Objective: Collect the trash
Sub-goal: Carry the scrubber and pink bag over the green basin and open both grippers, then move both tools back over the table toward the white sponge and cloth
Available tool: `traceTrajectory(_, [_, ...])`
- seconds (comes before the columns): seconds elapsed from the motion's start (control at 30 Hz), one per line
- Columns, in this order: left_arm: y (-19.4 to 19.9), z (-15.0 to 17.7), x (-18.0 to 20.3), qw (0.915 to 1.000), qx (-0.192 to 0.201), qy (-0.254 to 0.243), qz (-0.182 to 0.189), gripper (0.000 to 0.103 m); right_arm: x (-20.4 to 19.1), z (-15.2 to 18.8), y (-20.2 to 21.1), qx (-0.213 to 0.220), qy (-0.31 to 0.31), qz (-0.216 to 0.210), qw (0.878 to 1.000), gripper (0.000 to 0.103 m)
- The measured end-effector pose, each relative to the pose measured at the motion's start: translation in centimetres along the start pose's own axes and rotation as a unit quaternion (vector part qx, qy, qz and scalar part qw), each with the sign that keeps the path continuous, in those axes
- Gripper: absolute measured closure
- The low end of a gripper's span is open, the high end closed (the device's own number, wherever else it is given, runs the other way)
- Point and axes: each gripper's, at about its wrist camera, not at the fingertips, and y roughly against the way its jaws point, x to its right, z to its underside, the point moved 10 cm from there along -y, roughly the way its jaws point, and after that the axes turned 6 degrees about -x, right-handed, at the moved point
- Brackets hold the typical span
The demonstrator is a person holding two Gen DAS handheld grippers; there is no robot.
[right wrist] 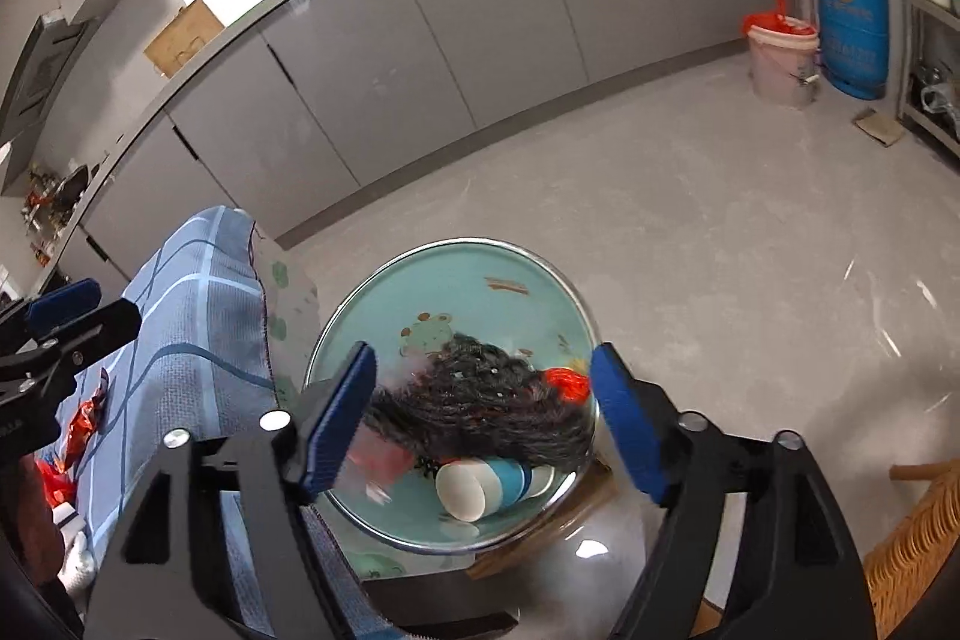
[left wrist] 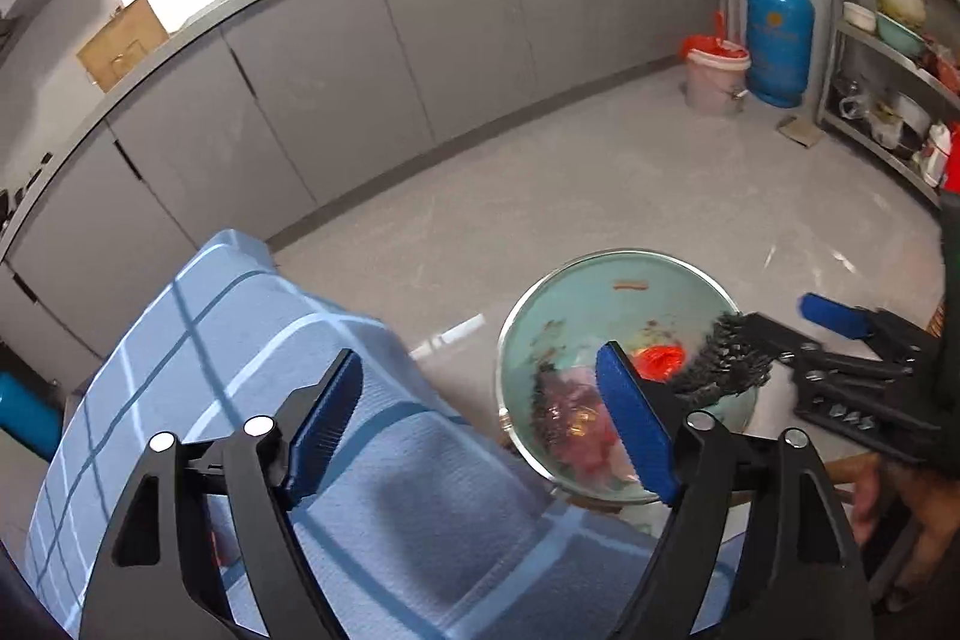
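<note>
A teal basin (right wrist: 480, 280) with a metal rim stands beside the table; it also shows in the left wrist view (left wrist: 600, 280). In it lie a dark crinkled wrapper (right wrist: 480, 406), a red scrap (right wrist: 567, 382), a paper cup (right wrist: 480, 484) and pink bits. My right gripper (right wrist: 483, 418) is open right above the basin, the dark wrapper loose between its fingers; it shows in the left wrist view (left wrist: 780, 328) with the wrapper (left wrist: 726, 364) at its tip. My left gripper (left wrist: 480, 424) is open and empty over the blue checked tablecloth (left wrist: 240, 340). Red wrappers (right wrist: 84, 424) lie on the cloth.
Grey cabinets (left wrist: 420, 58) run along the back wall. A pink bucket with a red bag (left wrist: 714, 76) and a blue gas cylinder (left wrist: 777, 34) stand at the far right, next to a metal shelf rack (left wrist: 888, 40). A wicker chair (right wrist: 918, 538) is at the lower right.
</note>
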Motion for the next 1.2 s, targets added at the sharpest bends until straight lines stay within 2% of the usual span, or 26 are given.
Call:
traceTrajectory(0.17, [1.6, 0.5, -2.5, 0.9995, 0.002, 0.029, -0.011, 0.020, 0.5, 0.5, 0.9, 0.002, -0.008, 0.005, 1.000, 0.021])
traceTrajectory(0.23, [2.5, 0.9, -3.6, 0.9990, 0.008, 0.040, -0.016, 0.012, 0.2, 0.6, 1.4, 0.004, -0.006, 0.005, 1.000, 0.021])
traceTrajectory(0.27, [3.1, 1.1, -4.4, 0.9986, 0.012, 0.046, -0.023, 0.012, -0.1, 0.4, 1.7, 0.008, -0.004, 0.005, 1.000, 0.021])
traceTrajectory(0.4, [4.9, 2.3, -7.0, 0.9970, 0.019, 0.062, -0.042, 0.012, -1.8, 0.2, 2.9, 0.018, 0.009, -0.002, 1.000, 0.021])
traceTrajectory(0.57, [7.4, 5.0, -11.5, 0.9918, 0.025, 0.089, -0.088, 0.011, -5.3, 0.4, 3.9, 0.018, 0.039, -0.022, 0.999, 0.021])
traceTrajectory(0.83, [10.9, 13.4, -20.7, 0.9732, -0.002, 0.151, -0.173, 0.010, -13.6, 2.8, 5.9, 0.006, 0.109, -0.067, 0.992, 0.021])
traceTrajectory(0.97, [11.6, 18.5, -23.6, 0.9631, -0.029, 0.190, -0.189, 0.010, -17.9, 5.0, 6.8, -0.008, 0.145, -0.093, 0.985, 0.021])
traceTrajectory(1.2, [11.8, 26.5, -25.1, 0.9510, -0.073, 0.231, -0.192, 0.010, -26.1, 10.1, 7.8, -0.039, 0.219, -0.135, 0.966, 0.021])
